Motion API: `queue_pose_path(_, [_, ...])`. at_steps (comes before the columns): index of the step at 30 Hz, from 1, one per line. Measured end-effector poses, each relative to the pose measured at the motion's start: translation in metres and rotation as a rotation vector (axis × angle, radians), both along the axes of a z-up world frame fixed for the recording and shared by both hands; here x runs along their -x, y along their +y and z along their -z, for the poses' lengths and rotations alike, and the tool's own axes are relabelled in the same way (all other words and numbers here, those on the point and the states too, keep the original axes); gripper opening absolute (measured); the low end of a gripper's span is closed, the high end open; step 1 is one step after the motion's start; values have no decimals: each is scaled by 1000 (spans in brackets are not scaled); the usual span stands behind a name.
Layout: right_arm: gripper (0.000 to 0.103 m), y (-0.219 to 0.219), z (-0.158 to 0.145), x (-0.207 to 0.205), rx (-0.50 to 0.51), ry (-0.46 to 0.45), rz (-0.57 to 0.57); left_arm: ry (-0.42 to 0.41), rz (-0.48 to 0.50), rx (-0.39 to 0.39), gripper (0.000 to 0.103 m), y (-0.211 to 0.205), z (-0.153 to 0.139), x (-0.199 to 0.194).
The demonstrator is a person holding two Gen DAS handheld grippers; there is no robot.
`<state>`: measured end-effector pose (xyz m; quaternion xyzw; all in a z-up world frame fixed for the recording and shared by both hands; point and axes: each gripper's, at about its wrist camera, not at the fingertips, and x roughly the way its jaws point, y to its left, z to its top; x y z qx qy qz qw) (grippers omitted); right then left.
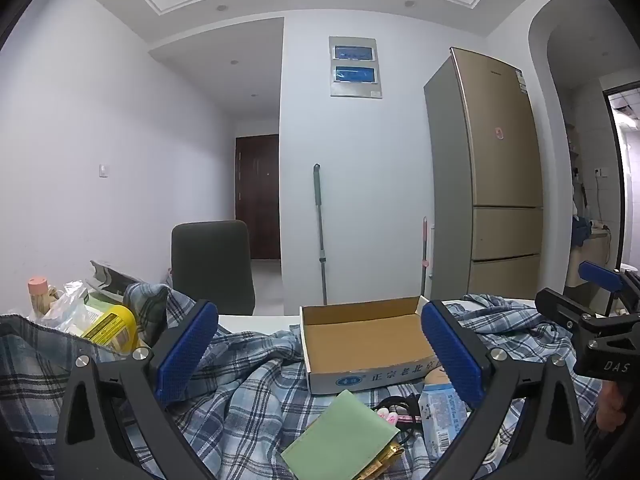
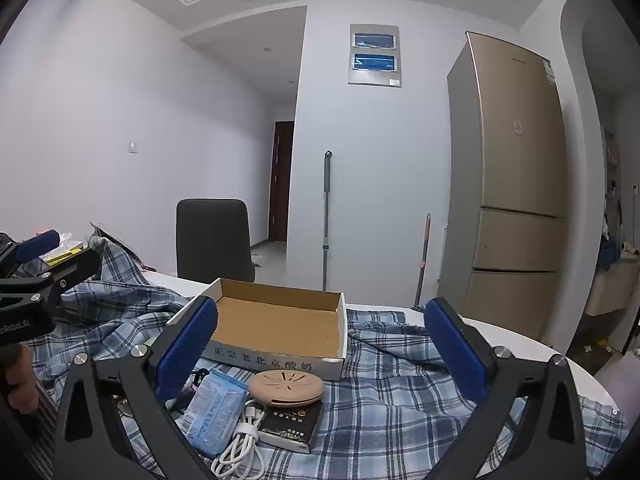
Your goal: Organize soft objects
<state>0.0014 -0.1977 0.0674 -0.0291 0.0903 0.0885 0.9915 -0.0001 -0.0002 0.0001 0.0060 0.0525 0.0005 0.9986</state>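
Left gripper [image 1: 320, 352]: jaws spread wide, gripping nothing, held above the plaid cloth [image 1: 248, 392]. Cardboard box [image 1: 362, 338] ahead between its fingers; green pad [image 1: 340, 434] just below.
Right gripper [image 2: 322, 350]: wide apart, empty, over the same cloth; tissue pack [image 2: 216, 410], beige disc [image 2: 286, 388], white cable [image 2: 242, 446] between its fingers.

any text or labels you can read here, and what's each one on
"正宗老北京酸奶": front wall of the cardboard box
"DAS": body of the right gripper
Too small or blurred to read: yellow package, tissue pack, black box, fridge stickers, wall panel.
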Motion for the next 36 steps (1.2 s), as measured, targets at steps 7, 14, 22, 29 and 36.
queue_pose_path(7, [103, 0, -3, 0, 39, -20, -7, -8, -4, 4, 103, 0, 0, 0])
queue_pose_path(14, [103, 4, 1, 2, 39, -28, -2, -6, -7, 7, 103, 0, 0, -1])
queue_pose_path(22, [103, 2, 0, 3, 39, -30, -9, -7, -7, 5, 103, 0, 0, 0])
queue_pose_path(29, [103, 3, 0, 3, 39, -30, -8, -8, -7, 5, 103, 1, 0, 1])
queue_pose_path(36, [103, 3, -1, 3, 38, -30, -8, -8, -7, 4, 103, 1, 0, 1])
